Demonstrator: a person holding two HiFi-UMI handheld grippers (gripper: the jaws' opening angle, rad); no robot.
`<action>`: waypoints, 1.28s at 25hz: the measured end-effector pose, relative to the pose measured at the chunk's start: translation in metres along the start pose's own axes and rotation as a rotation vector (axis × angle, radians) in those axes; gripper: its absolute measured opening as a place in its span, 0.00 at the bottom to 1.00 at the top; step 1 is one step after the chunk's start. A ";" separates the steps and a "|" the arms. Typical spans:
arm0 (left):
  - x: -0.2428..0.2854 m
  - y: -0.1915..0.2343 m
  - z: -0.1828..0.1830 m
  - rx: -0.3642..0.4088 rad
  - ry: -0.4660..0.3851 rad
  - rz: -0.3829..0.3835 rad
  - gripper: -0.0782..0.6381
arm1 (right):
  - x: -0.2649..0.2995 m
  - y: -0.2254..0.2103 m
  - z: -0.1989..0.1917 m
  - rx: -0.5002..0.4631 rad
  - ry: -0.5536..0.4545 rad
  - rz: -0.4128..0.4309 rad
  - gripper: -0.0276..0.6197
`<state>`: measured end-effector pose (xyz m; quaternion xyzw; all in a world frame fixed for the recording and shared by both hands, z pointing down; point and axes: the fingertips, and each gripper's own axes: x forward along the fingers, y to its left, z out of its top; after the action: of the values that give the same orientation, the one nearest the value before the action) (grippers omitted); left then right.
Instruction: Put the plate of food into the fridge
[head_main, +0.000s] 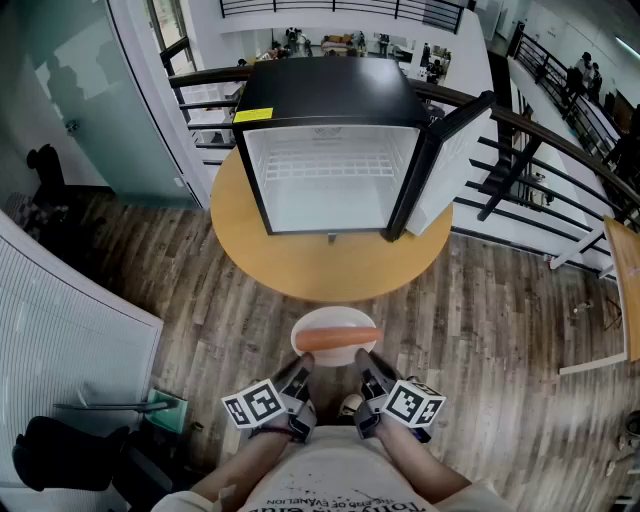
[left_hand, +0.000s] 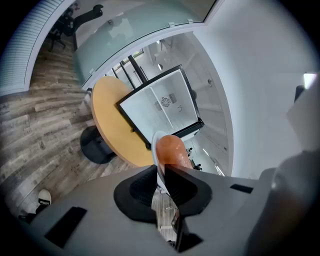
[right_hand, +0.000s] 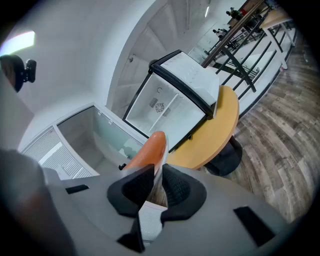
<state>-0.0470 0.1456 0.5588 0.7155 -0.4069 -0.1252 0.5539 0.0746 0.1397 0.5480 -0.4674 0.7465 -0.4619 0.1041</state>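
1. The left gripper (head_main: 303, 374) and the right gripper (head_main: 368, 372) each pinch the near rim of a white plate (head_main: 335, 315) carrying a long orange piece of food (head_main: 337, 340).
2. The plate is held just short of the round table (head_main: 320, 268), where the fridge (head_main: 330, 100) stands with its door (head_main: 440, 160) open.

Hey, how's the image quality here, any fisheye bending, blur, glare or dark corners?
Head view: heavy fisheye, the railing curves, but the fridge is sharp. Left gripper view: black corners, the food on the plate soft up close. Right gripper view: same dark corners, a light glares upper left.
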 end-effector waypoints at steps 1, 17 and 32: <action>-0.001 0.001 0.000 0.001 0.000 0.002 0.19 | 0.001 0.001 -0.001 0.000 0.002 0.000 0.14; -0.012 0.013 0.010 -0.001 0.027 -0.014 0.19 | 0.009 0.009 -0.016 -0.004 -0.021 -0.023 0.15; -0.029 0.021 0.013 0.014 0.078 -0.040 0.19 | 0.006 0.020 -0.036 0.018 -0.055 -0.061 0.14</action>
<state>-0.0828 0.1563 0.5653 0.7315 -0.3715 -0.1055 0.5619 0.0380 0.1592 0.5535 -0.5015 0.7246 -0.4586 0.1146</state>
